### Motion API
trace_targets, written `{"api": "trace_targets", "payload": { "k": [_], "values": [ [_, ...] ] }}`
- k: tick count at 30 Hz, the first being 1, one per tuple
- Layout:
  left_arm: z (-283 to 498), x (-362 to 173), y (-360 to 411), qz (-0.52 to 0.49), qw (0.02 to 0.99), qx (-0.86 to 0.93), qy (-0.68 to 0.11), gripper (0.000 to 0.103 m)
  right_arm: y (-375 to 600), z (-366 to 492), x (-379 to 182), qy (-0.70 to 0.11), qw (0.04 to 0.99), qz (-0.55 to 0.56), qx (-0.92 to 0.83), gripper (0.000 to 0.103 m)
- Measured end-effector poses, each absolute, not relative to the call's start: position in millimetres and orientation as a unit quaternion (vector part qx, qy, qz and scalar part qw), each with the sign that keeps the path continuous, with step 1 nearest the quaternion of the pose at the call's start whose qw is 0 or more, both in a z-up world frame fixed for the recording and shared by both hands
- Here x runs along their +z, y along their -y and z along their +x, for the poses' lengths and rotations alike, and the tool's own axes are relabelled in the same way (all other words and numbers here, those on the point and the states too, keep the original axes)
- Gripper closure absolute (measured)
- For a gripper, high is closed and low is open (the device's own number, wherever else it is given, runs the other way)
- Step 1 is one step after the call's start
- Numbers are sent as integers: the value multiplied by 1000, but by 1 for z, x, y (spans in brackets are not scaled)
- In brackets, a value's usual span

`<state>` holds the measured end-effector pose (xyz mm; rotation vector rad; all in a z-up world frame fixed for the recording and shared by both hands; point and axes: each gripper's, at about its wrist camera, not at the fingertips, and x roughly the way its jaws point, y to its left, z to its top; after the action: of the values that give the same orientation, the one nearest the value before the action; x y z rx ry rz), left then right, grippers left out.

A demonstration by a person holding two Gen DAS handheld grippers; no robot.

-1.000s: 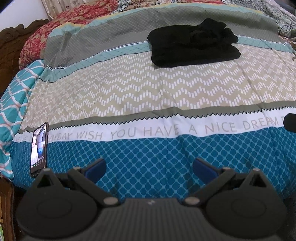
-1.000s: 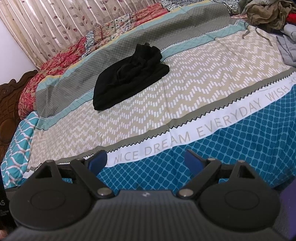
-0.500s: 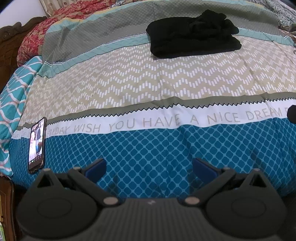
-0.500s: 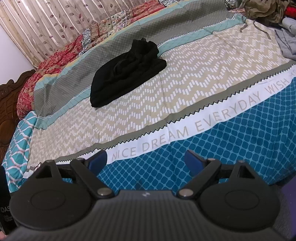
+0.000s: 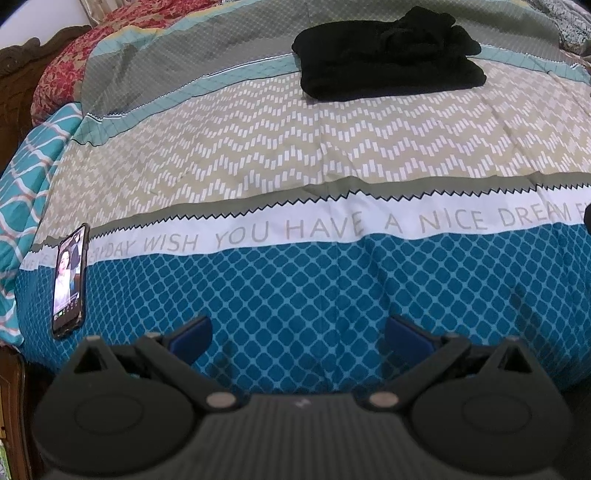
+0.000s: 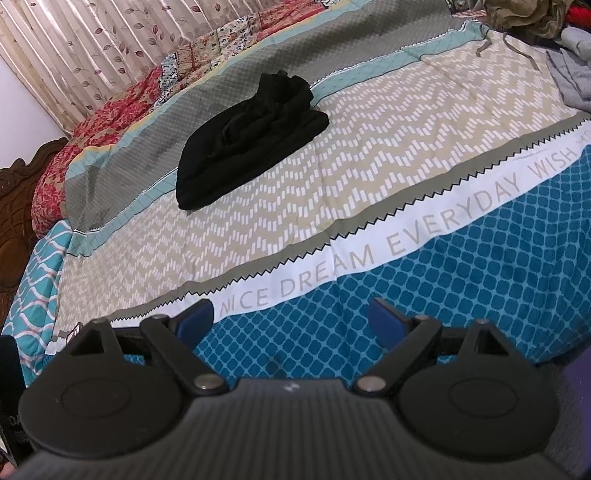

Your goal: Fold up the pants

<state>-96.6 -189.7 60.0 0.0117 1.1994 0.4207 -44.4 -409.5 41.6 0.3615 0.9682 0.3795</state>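
Lying apparently folded far beyond both grippers' spread, empty fingers (image 5: 192,334), black pants (image 5: 388,55) (image 6: 247,136) rest on the bedspread (image 5: 295,155).

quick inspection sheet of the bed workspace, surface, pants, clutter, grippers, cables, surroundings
surface: patterned bedspread, lying flat, with a lettered white band across it.
job's things: black pants bundled in a rough folded heap on the far part of the bed, untouched.
clutter: phone with lit screen near the bed's left edge; loose clothes pile and grey garment at the far right.
grippers: left gripper and right gripper both open, empty, over the near blue band, well short of the pants.
cables: nothing seen.
surroundings: leaf-print curtain, carved wooden headboard.
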Motion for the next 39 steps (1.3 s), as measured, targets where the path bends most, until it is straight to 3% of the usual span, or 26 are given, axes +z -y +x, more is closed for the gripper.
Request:
{"api": "trace_targets", "payload": {
  "k": [39],
  "values": [
    [-91,49,184,-20,791,189,-581,0,411,-40,37,-471,846,174,177,11]
  ]
}}
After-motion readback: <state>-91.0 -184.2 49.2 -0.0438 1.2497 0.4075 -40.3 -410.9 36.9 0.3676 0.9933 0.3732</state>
